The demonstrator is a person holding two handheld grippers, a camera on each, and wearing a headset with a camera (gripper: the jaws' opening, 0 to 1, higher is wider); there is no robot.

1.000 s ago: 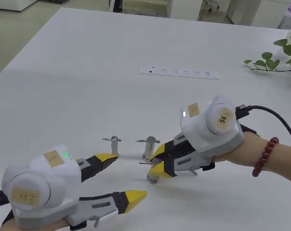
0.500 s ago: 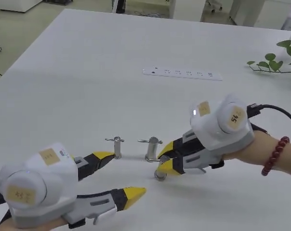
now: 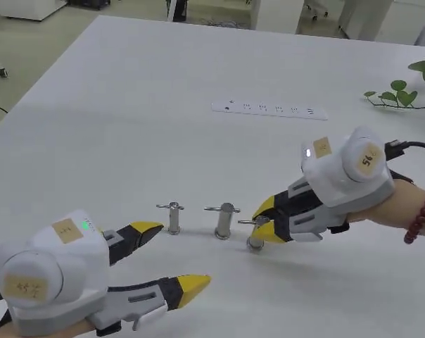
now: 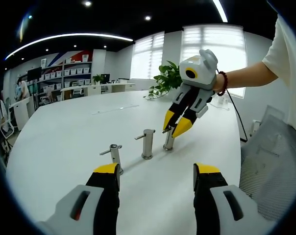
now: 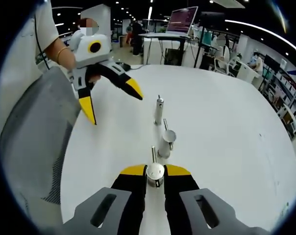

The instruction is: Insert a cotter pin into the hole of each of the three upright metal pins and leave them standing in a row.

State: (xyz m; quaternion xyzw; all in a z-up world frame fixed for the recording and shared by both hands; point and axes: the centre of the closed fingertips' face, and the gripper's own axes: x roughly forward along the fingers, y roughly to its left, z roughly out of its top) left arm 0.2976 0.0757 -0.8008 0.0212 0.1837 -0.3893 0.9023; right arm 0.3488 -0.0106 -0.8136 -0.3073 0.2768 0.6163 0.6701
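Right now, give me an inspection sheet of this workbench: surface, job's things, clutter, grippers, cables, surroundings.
Surface: white table, mostly bare.
Job's things: left pin, middle pin and right pin stand upright in a row; cotter pins show across their tops.
Clutter: power strip lies flat farther back; plant at the table's far right edge.
Grippers: left gripper open, apart from the left pin; right gripper shut on the right pin.
Cables: black cable runs from the right gripper.
Surroundings: windows and shelves beyond the table.
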